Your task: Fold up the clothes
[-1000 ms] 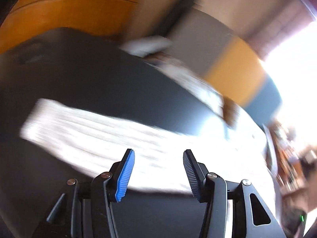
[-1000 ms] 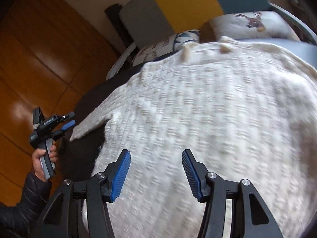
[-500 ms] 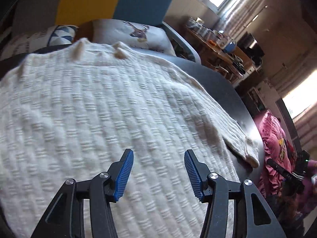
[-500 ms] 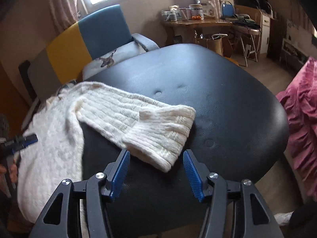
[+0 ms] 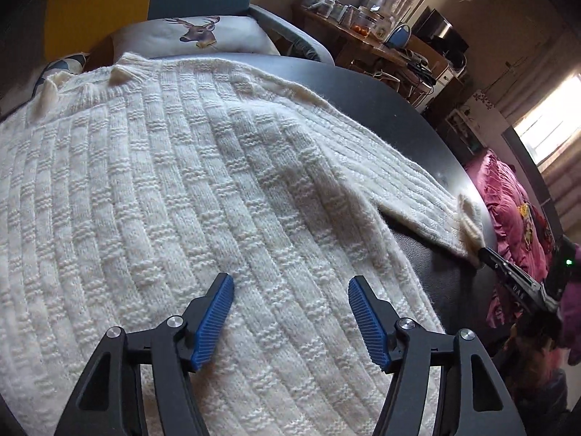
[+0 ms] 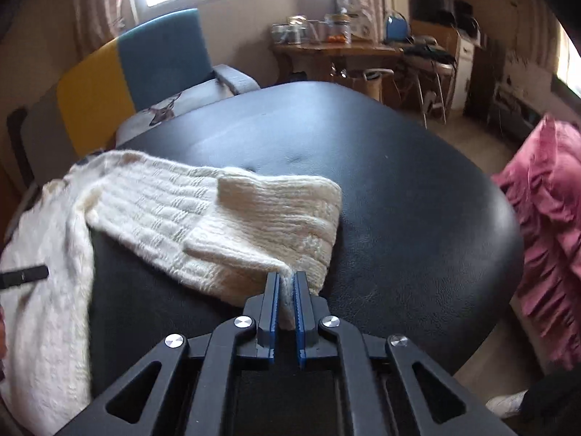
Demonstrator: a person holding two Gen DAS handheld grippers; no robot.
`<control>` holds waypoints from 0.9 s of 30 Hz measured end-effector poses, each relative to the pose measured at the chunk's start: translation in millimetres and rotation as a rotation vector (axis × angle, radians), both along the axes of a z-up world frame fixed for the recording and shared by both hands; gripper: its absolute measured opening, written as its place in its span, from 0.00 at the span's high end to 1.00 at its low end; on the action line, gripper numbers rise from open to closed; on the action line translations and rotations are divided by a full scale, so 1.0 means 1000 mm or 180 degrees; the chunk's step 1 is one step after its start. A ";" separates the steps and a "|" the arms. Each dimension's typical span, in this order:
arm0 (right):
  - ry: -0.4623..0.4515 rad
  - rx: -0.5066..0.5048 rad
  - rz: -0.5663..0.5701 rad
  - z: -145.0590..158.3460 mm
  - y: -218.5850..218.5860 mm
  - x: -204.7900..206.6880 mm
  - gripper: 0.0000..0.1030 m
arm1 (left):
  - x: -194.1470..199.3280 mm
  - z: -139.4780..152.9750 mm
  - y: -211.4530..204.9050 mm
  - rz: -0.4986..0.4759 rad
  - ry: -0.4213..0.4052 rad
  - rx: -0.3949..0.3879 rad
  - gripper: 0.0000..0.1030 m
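Observation:
A cream knitted sweater (image 5: 174, 189) lies spread flat on a black padded surface (image 6: 381, 189). My left gripper (image 5: 290, 301) hovers over the sweater's body; its jaws are opening and no cloth is between them. One sleeve (image 5: 406, 189) runs out to the right and ends in a ribbed cuff (image 6: 276, 225). My right gripper (image 6: 287, 283) is shut on the near edge of that cuff, with a fold of knit pinched between the blue pads. In the left wrist view the right gripper (image 5: 486, 254) shows at the cuff's tip.
A yellow and blue chair (image 6: 138, 65) with a deer-print cushion (image 5: 196, 36) stands behind the surface. A wooden table (image 6: 345, 51) with jars is at the back. Pink ruffled bedding (image 6: 548, 225) lies to the right, past the surface's edge.
Both grippers swung from a blurred view of the wood floor and the sweater to their present spots. The right gripper came down on the cuff and shut on it. The left jaws spread wider.

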State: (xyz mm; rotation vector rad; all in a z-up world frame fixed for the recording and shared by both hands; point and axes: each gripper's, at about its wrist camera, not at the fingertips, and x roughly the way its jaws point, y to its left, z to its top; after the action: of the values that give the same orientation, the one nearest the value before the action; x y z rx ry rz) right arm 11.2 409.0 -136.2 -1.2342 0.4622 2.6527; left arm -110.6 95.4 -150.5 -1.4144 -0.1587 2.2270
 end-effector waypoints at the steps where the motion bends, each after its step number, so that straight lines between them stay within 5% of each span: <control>1: 0.0051 -0.0143 -0.0063 0.004 0.010 0.001 0.95 | 0.001 0.000 0.000 -0.0014 0.0016 -0.0014 0.35; 5: 0.0331 -0.0649 -0.0349 0.022 0.052 0.008 0.95 | 0.004 -0.001 0.000 -0.0035 0.0050 -0.0045 0.33; 14: -0.0008 -0.0705 -0.0823 -0.012 0.093 0.028 1.00 | 0.016 -0.005 0.012 -0.0117 0.0230 -0.0306 0.28; 22: 0.0181 -0.0128 -0.0559 0.035 0.072 0.020 0.93 | 0.014 -0.008 0.019 -0.0187 0.0215 -0.0448 0.25; 27: -0.0243 0.0224 -0.0212 0.024 0.057 -0.046 0.91 | 0.016 -0.009 0.024 -0.0227 0.0245 -0.0512 0.20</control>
State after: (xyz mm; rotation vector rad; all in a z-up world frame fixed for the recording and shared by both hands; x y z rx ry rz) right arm -34.6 465.6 -112.0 -1.2714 0.3876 2.5340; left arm -94.8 119.4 -159.5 -1.3903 0.0977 2.2736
